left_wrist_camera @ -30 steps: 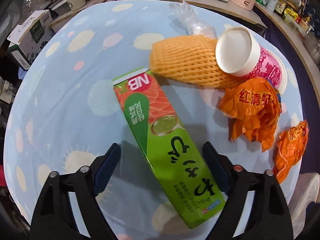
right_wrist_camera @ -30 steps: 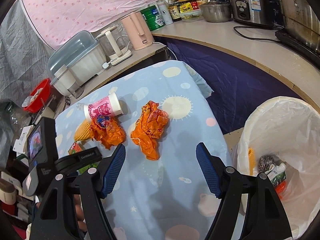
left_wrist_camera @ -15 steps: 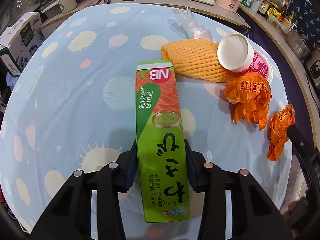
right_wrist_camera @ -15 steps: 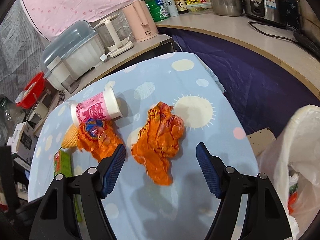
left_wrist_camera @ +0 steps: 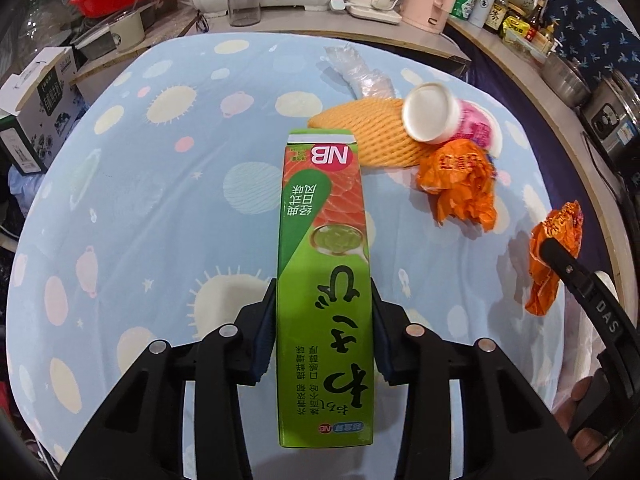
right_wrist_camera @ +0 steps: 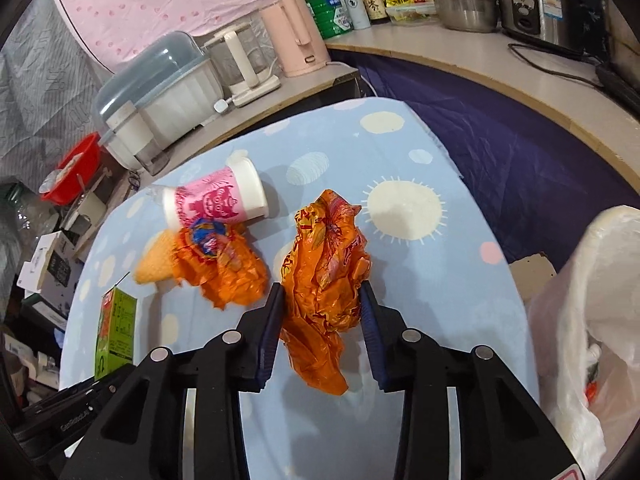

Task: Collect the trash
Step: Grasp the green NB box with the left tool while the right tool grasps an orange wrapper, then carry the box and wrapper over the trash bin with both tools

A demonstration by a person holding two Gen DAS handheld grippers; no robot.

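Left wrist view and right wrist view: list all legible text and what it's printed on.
"NB": white letters on a red patch, upside down, on the green box in the left gripper.
"DAS": on the black arm of the right gripper at the left wrist view's right edge.
Too small or blurred: the green box's other print, both orange wrappers, pink cup, counter bottles.

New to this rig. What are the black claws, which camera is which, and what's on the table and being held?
No robot: a person holds a two-finger clamp in each hand, with a fisheye camera looking along its jaws. In the left wrist view, the left gripper is shut on a green carton. In the right wrist view, the right gripper has just closed on a crumpled orange wrapper. Left on the blue tablecloth: a pink cup on its side, a second orange wrapper and a foam net sleeve. The lined trash bin stands at right.
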